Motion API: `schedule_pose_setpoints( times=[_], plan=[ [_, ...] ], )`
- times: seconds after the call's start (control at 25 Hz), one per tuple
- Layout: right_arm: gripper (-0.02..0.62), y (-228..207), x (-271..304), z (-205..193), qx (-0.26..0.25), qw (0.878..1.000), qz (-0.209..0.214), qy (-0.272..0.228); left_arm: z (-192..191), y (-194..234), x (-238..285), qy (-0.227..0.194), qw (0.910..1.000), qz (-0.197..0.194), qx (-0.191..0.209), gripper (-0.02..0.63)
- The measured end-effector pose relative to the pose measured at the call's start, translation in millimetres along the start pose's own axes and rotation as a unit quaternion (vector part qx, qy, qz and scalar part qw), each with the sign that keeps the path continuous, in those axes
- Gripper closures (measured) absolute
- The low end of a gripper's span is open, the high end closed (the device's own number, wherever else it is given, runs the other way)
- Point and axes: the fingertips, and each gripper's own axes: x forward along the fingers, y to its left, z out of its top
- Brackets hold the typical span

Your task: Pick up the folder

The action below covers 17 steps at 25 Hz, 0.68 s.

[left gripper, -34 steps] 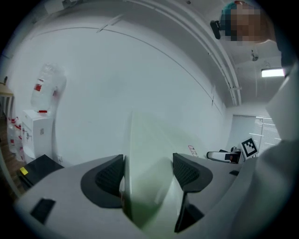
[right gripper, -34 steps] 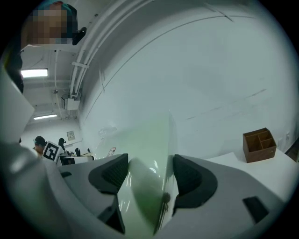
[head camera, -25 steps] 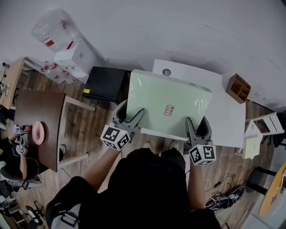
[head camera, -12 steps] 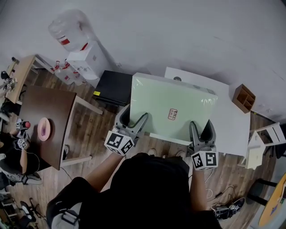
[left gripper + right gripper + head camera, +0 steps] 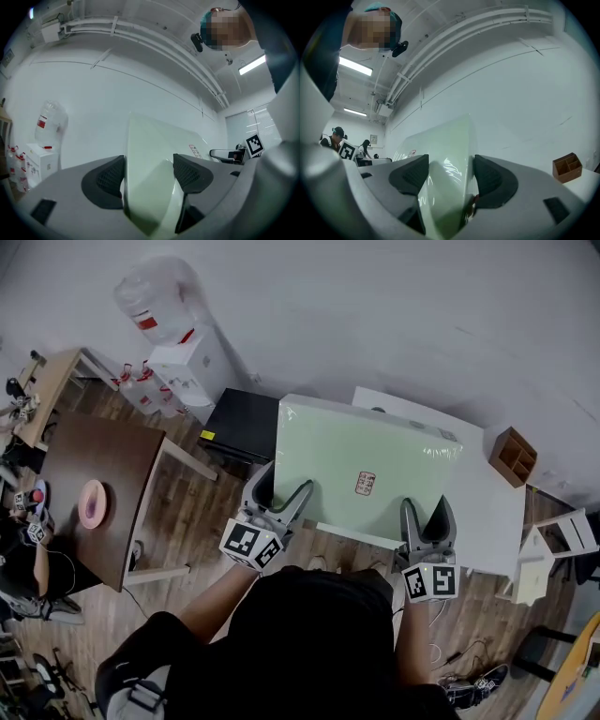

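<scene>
Holding the pale green folder [image 5: 361, 470] tilted above the white table [image 5: 487, 493], I have my left tool [image 5: 281, 482] pinching its near edge beyond the table's left end, and my right tool [image 5: 427, 512] pinching that edge over the table's front. On that glossy cover, I judge an uneven pull could twist it loose.

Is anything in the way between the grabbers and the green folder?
No, nothing visible is in the way. The left hand-held gripper and the right hand-held gripper each have their jaws shut right on the near edge of the green folder, with its edge directly between the pads.
</scene>
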Motion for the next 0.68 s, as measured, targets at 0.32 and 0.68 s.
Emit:
schedule_pose_setpoints(
  times=[0.32,0.68],
  plan=[
    [0.281,2.3,-1.4,-0.9,-0.001,1.000,0.005,0.005,0.2,-1.1,-5.2,0.002,1.0000,0.007,0.001,0.285],
    [0.281,5.6,0.4,1.5,-0.003,1.000,0.005,0.003,1.0,2.0,-5.4,-0.004,1.0000,0.003,0.000,0.285]
  ],
)
